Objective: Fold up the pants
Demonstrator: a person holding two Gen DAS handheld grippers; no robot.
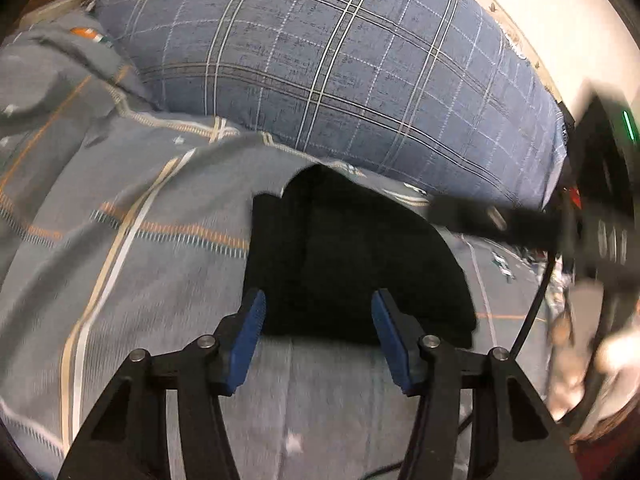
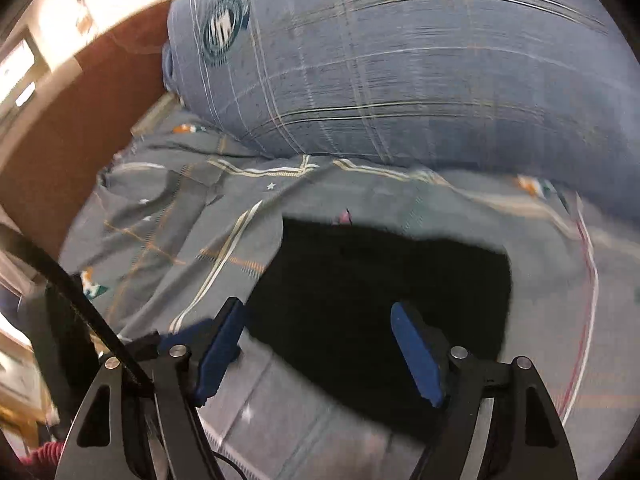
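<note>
The black pants (image 1: pixel 352 256) lie folded into a compact dark bundle on the grey patterned bedsheet (image 1: pixel 132 240). My left gripper (image 1: pixel 318 300) is open and empty, its blue pads over the near edge of the bundle. In the right wrist view the pants (image 2: pixel 380 300) lie as a dark patch on the bedsheet (image 2: pixel 192 240). My right gripper (image 2: pixel 318 316) is open and empty just above their near edge. The right gripper also shows blurred at the right in the left wrist view (image 1: pixel 472 216).
A big blue plaid pillow (image 1: pixel 340 64) lies right behind the pants, also in the right wrist view (image 2: pixel 400 72). A brown headboard (image 2: pixel 80 128) stands at the left. A black cable (image 1: pixel 528 320) hangs at the right of the left wrist view.
</note>
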